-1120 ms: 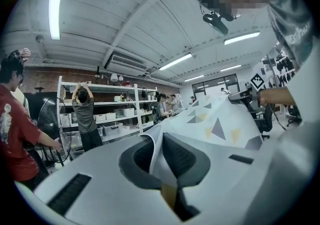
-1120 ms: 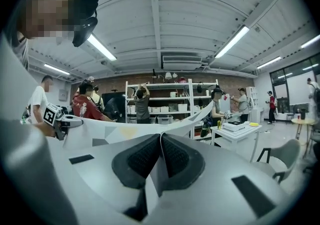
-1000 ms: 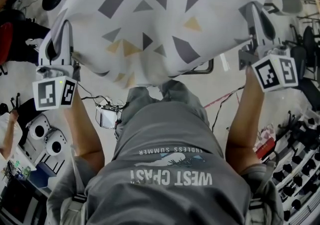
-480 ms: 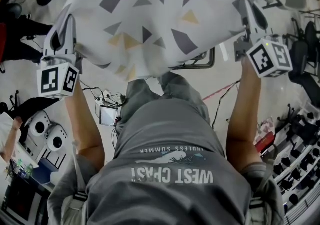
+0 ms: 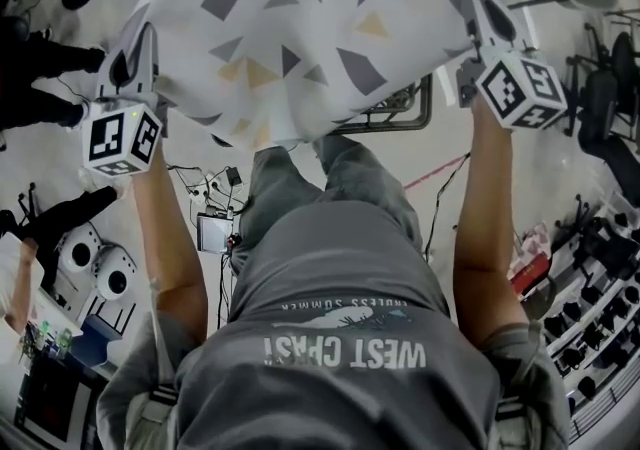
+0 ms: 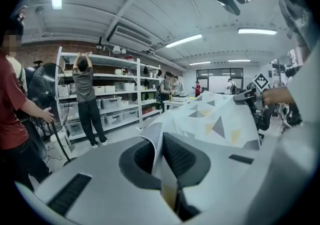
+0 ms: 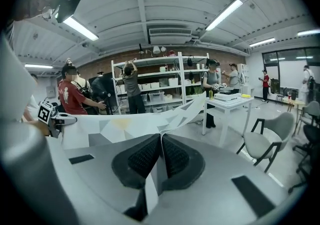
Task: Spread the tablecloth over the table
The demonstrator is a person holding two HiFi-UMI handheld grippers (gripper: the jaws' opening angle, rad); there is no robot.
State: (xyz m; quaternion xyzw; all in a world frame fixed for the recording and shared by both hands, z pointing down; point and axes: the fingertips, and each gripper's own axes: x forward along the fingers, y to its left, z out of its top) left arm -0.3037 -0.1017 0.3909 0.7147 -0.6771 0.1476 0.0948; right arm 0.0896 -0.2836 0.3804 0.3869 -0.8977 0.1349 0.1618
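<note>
Held the tablecloth [image 5: 300, 28], white with grey and yellow triangles, spread in the air above a pale floor [image 5: 60, 153] strewn with cables [image 5: 205, 183]. Clamped its near corners in the left hand-held gripper [image 6: 161, 141] and right hand-held gripper [image 7: 160, 141]. Beyond, stood white shelves [image 7: 150, 86], a white counter [image 7: 231, 103], a chair [image 7: 265, 141].

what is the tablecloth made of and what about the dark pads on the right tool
The tablecloth: probably a thin woven or coated fabric, matte white with printed grey and yellow triangles; it drapes in soft folds and curls at its edge. The pads of the right tool: likely rubber, matte black, with a fine grid texture.
</note>
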